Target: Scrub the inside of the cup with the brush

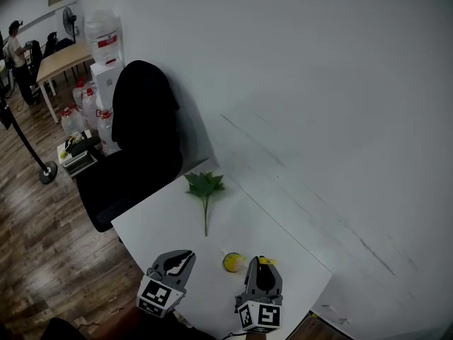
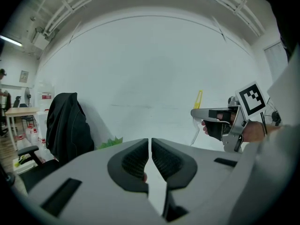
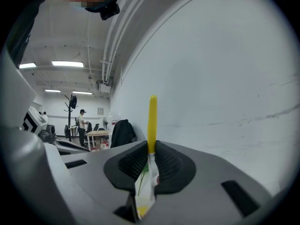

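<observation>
- Right gripper (image 3: 151, 161) has its jaws clamped on the brush (image 3: 152, 118), whose yellow handle sticks out beyond the jaws.
- Left gripper (image 2: 150, 151) is empty, its jaws pressed together, and is held beside the right one.
- Yellow cup (image 1: 232, 262) sits on the white table (image 1: 170, 225), between the two grippers, just off the right gripper's tips.
- Farther out lie a green leafy sprig (image 1: 205, 188) and a chair (image 1: 106, 183) draped in a black jacket (image 1: 145, 112).

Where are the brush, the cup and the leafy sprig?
brush (image 3: 152, 121): right gripper view, upper half of its yellow handle.
cup (image 1: 232, 262): head view, its yellow top.
leafy sprig (image 1: 205, 185): head view, its green leaves.
</observation>
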`<state>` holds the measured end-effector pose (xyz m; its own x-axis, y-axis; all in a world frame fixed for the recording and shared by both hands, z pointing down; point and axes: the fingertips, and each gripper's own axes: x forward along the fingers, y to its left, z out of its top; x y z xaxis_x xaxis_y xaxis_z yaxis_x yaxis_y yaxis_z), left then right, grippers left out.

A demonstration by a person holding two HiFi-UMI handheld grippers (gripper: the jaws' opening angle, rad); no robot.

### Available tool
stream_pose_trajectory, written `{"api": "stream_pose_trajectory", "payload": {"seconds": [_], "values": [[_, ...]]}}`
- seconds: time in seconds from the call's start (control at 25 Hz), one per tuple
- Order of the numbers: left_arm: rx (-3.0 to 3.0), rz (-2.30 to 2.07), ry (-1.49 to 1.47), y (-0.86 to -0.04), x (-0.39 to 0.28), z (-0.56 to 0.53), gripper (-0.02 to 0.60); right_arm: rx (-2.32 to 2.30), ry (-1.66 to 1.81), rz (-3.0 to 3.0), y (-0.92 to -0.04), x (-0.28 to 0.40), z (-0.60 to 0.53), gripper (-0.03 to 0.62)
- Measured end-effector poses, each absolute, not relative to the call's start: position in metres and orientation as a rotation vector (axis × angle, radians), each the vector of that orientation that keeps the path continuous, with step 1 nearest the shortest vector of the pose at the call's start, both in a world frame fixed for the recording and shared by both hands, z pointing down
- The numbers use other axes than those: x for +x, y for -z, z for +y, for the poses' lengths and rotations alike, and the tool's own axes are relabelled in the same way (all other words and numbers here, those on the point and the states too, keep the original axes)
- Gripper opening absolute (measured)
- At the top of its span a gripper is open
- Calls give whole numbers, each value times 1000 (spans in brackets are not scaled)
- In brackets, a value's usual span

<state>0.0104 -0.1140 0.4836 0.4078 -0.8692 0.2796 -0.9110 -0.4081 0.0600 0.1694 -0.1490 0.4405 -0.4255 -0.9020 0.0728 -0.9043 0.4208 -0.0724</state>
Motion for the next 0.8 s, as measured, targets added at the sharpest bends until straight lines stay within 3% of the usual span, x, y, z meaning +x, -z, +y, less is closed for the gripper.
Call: {"api": "stream_pose_trajectory", "payload": {"seconds": [0.8], "values": [[2416, -1516, -395, -524, 26, -144, 38, 1625, -327, -2561, -502, 173, -184, 61]]}}
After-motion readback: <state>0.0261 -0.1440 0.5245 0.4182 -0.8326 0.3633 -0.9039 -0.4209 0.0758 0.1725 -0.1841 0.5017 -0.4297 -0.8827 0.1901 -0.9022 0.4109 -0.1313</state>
